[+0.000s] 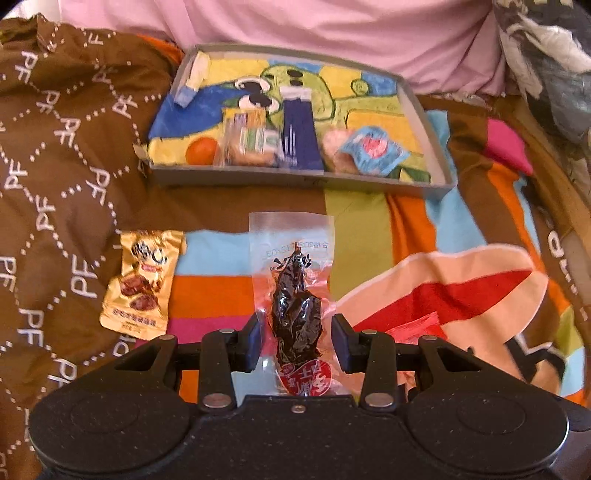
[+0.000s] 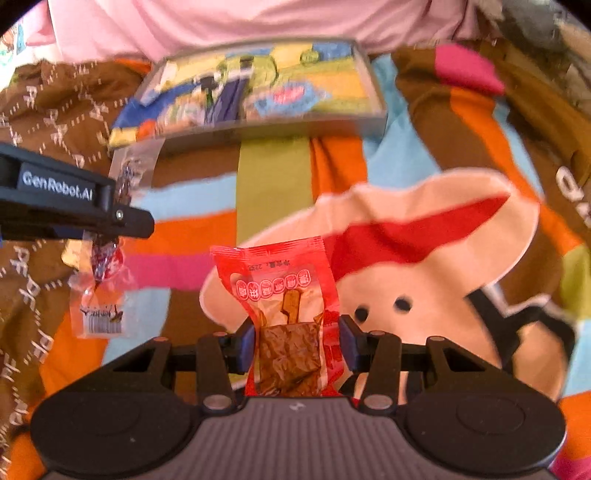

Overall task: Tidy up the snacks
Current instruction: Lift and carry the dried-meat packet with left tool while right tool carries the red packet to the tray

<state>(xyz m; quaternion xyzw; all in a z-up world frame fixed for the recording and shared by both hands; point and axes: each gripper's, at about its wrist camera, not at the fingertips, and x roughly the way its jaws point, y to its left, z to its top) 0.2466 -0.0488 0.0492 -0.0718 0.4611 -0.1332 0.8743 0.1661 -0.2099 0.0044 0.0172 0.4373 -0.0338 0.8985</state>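
My left gripper [image 1: 297, 343] is shut on a clear packet of dark dried snack [image 1: 295, 317], which stands up between its pads. In the right wrist view that same clear packet [image 2: 101, 306] hangs from the left gripper's black finger [image 2: 122, 218], above the bedcover. My right gripper [image 2: 297, 343] is shut on a red packet [image 2: 284, 295] with a brown block inside. A gold snack packet [image 1: 142, 280] lies flat on the cover, left of the left gripper. Ahead sits a grey tray [image 1: 303, 177] with a cartoon lining, also seen blurred as the tray [image 2: 280, 129] in the right wrist view.
Inside the tray lie several snacks, among them a blue stick pack [image 1: 299, 133] and a light-blue packet [image 1: 373, 149]. The striped cartoon bedcover [image 1: 461, 280] spreads below; a rumpled brown quilt [image 1: 55, 147] rises at the left. Pink bedding [image 1: 332, 29] lies behind the tray.
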